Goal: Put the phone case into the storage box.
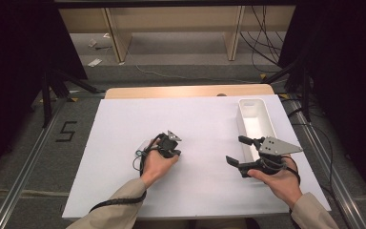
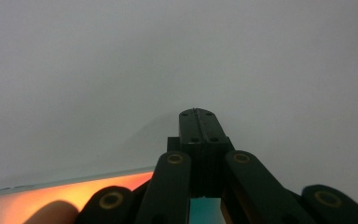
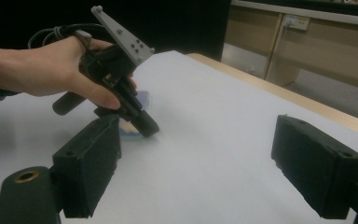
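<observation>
The left hand-held gripper point(image 1: 170, 151), jaws closed and empty, presses its tip on the counter point(image 1: 124, 191) while the right hand-held gripper point(image 1: 240, 150) waits wide open at 3 o'clock beside the white tray point(image 1: 256, 106)

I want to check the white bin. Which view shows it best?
The high view: the whole bin shows from above, open side up, on the table's right beside the right gripper. The gripper views add nothing about it.

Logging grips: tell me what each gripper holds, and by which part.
Nothing is held. The left gripper is shut, jaws flush together, beside a pale block; the right gripper is open and empty.
</observation>
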